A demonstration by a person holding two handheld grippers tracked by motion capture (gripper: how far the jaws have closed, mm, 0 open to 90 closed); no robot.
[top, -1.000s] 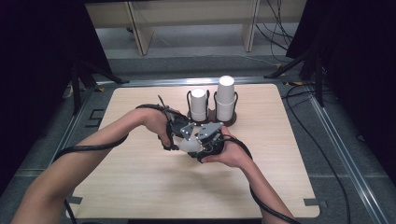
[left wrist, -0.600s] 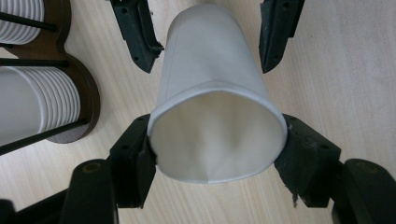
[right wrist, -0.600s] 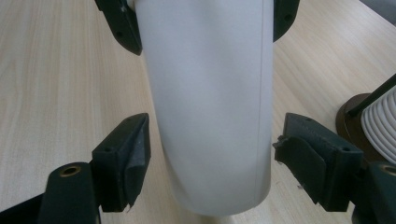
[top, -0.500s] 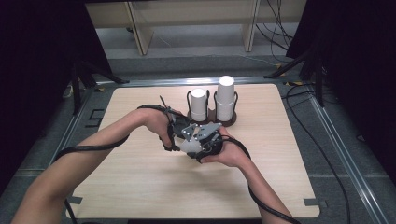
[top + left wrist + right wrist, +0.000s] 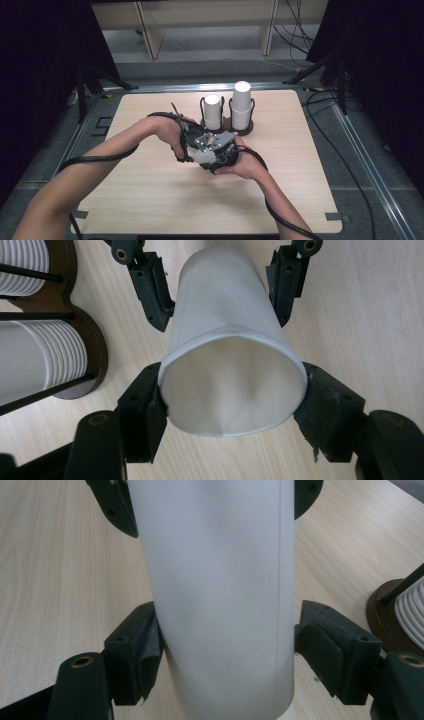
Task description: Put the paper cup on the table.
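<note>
A white paper cup (image 5: 202, 156) (image 5: 225, 340) (image 5: 220, 590) lies level between my two grippers, just above the table in front of the cup holder. My left gripper (image 5: 196, 151) (image 5: 232, 405) is shut on the cup's open rim, which is squeezed slightly out of round. From the opposite side my right gripper (image 5: 210, 159) (image 5: 227, 650) straddles the cup's closed end. Its jaws have just been closing with the cup between them. Its pads (image 5: 320, 645) stand right beside the cup wall, with a thin gap on one side, and the wall there is not dented.
A dark wooden holder (image 5: 227, 129) (image 5: 85, 335) with thin upright rods stands at the back middle of the table (image 5: 300, 165). It carries a shorter cup stack (image 5: 212, 111) and a taller one (image 5: 241, 104). Cables trail from both grippers toward the front edge.
</note>
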